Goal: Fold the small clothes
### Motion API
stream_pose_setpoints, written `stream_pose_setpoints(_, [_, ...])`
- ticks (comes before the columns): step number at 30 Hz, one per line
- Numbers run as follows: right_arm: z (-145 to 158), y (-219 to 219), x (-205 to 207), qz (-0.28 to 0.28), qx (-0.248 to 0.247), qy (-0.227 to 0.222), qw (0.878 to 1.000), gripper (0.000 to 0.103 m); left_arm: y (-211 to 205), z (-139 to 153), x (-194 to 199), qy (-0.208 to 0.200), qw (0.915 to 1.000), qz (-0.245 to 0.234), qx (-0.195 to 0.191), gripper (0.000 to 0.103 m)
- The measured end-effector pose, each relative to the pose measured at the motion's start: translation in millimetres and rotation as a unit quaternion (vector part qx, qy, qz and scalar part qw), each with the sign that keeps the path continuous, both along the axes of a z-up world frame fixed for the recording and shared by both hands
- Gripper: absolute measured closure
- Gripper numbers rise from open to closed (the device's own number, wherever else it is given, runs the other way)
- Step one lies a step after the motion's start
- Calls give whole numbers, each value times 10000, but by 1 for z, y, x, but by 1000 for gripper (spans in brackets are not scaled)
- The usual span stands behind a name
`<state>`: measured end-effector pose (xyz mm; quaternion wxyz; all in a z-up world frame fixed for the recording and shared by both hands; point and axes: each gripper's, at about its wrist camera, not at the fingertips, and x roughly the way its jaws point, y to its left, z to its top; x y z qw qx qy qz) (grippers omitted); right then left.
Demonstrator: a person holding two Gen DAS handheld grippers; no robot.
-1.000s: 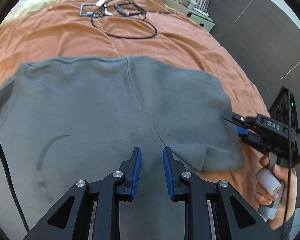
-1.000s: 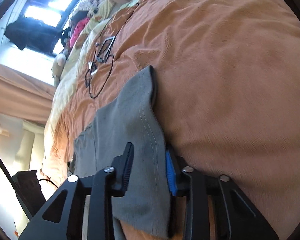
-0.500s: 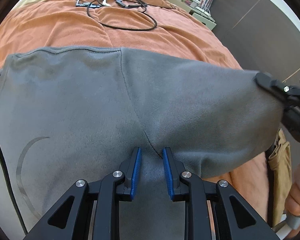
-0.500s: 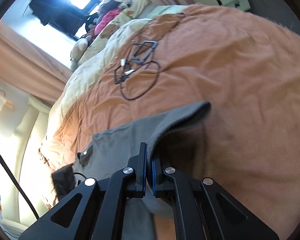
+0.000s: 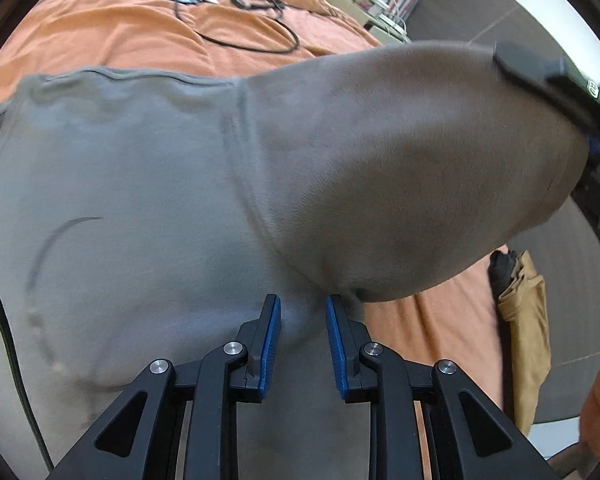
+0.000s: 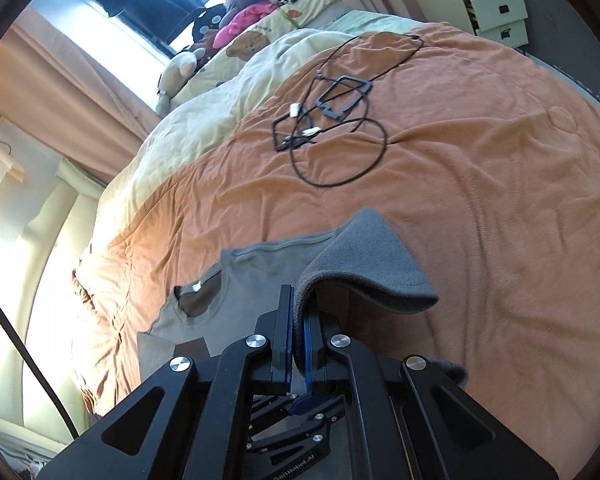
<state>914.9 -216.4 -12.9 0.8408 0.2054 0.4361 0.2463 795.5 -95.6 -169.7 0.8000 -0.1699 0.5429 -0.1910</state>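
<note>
A grey T-shirt [image 5: 132, 184] lies flat on the orange blanket [image 5: 112, 28], neck hole [image 6: 198, 300] toward the left in the right wrist view. My right gripper [image 6: 298, 312] is shut on the edge of the shirt's sleeve [image 6: 364, 264] and holds it up off the bed. In the left wrist view that sleeve [image 5: 400, 152] billows up to the right gripper [image 5: 580, 120] at the upper right. My left gripper [image 5: 302, 320] points down at the armpit seam, jaws a little apart, tips resting on the cloth with nothing pinched.
Black cables and thin frames [image 6: 328, 120] lie further up the blanket. A cream duvet [image 6: 204, 120] and plush toys [image 6: 188, 64] are beyond. A nightstand with drawers [image 6: 492, 12] stands at the far corner. Tan cloth [image 5: 524, 320] hangs at the bed's right edge.
My right gripper has shut on the sleeve edge and raised it from the bed, turning upright. The sleeve now stands up in an arch. The left gripper has stayed on the shirt.
</note>
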Motion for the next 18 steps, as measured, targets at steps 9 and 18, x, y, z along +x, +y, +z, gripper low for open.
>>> stream_pose_setpoints(9, [-5, 52, -15, 305, -227, 156, 9992, 102, 78, 27, -25, -114, 9987, 488, 87, 79])
stream_pose_setpoints(18, [-23, 99, -25, 714, -232, 438, 9962, 29, 140, 39, -45, -114, 9957, 896, 197, 77])
